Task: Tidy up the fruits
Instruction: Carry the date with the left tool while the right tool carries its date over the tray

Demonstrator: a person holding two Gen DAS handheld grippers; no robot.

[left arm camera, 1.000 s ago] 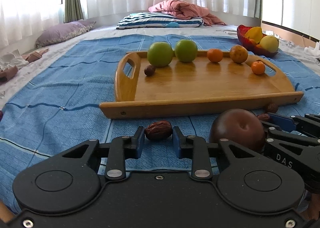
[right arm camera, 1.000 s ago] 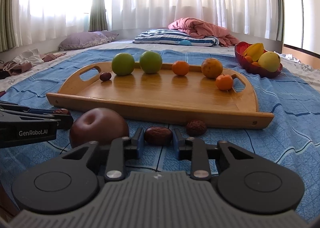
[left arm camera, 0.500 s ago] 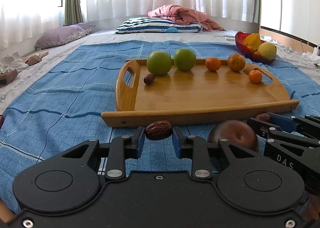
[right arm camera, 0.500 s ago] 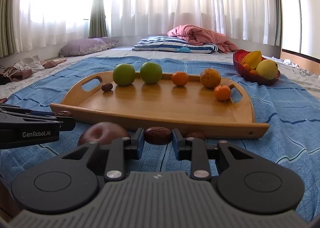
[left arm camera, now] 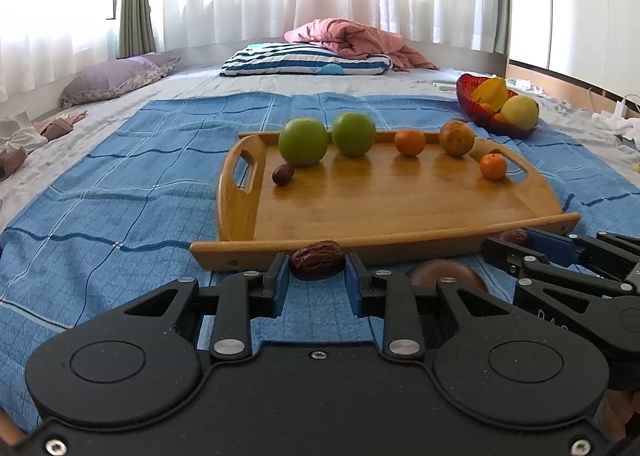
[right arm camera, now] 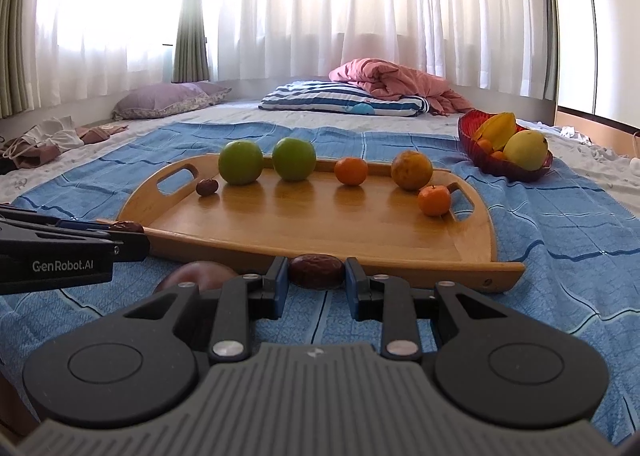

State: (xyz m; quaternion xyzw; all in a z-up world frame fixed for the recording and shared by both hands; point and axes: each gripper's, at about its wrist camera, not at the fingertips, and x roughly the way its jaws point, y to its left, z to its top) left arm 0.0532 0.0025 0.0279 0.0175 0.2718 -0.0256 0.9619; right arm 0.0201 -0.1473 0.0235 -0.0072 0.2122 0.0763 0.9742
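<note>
A dark round fruit (left arm camera: 444, 274) sits blurred and mostly hidden behind both grippers' linkages.

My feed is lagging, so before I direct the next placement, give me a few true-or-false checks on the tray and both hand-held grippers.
1. The left hand-held gripper holds a date. True.
2. The right hand-held gripper is empty. False: it grips another date.
3. Two green apples sit on the wooden tray. True.
4. The tray has no date. False: one date lies near its left handle.
5. The red bowl sits on the tray. False: it sits on the blanket beyond it.
</note>
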